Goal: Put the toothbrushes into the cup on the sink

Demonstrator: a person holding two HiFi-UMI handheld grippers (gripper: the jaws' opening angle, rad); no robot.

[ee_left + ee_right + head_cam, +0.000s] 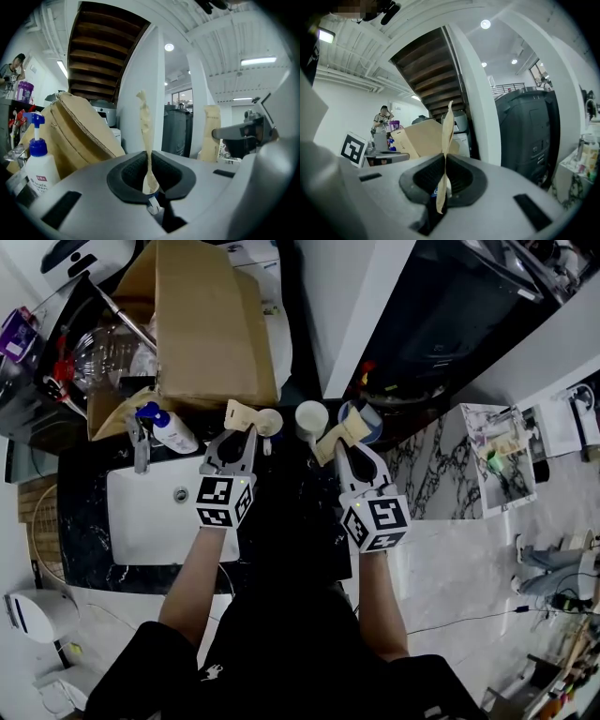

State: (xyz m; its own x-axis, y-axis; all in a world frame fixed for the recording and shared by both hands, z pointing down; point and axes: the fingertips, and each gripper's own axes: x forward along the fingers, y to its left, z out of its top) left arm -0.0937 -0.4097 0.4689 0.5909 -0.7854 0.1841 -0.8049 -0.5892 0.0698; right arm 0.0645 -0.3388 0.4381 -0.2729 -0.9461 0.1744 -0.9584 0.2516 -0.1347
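The left tongs and right tongs each clamp 1 paper-wrapped toothbrush edge-on; the thin wrapper could pivot, missing the cup ahead between them.

My left gripper and right gripper have pale grey shells with black rubber lining at the jaws. Each bears a white cube printed with black square markers. I wear a black short-sleeved top with a white logo (too small to read).
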